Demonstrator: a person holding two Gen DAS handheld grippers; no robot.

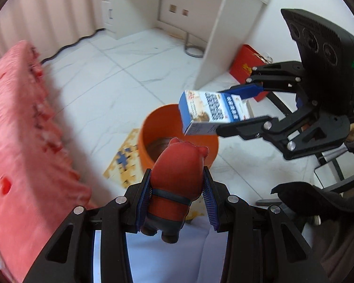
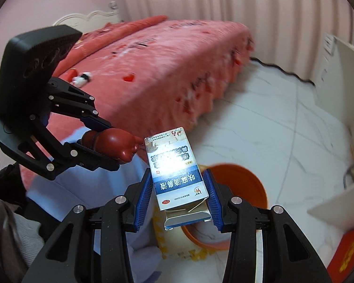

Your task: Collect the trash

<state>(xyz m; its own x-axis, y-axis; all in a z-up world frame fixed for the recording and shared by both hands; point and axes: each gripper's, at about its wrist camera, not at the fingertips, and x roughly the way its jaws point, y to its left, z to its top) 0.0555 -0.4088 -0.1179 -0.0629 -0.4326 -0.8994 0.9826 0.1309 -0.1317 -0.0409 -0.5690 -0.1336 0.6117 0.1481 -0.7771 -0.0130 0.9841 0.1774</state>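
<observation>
Your left gripper (image 1: 177, 195) has its jaws clamped on a red pig-shaped toy (image 1: 177, 179), held above the near rim of the orange bin (image 1: 151, 127) on the tiled floor (image 1: 101, 75). Your right gripper (image 2: 179, 195) has its jaws clamped on a blue and white medicine box (image 2: 174, 165), its near flap open, held over the bin from the right. A puzzle mat (image 1: 124, 162) lies just left of the bin, and the pink bed (image 2: 158, 70) stands at far left.

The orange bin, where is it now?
The orange bin stands on the white floor, below the box held by the right hand-held gripper, beside the puzzle mat.
</observation>
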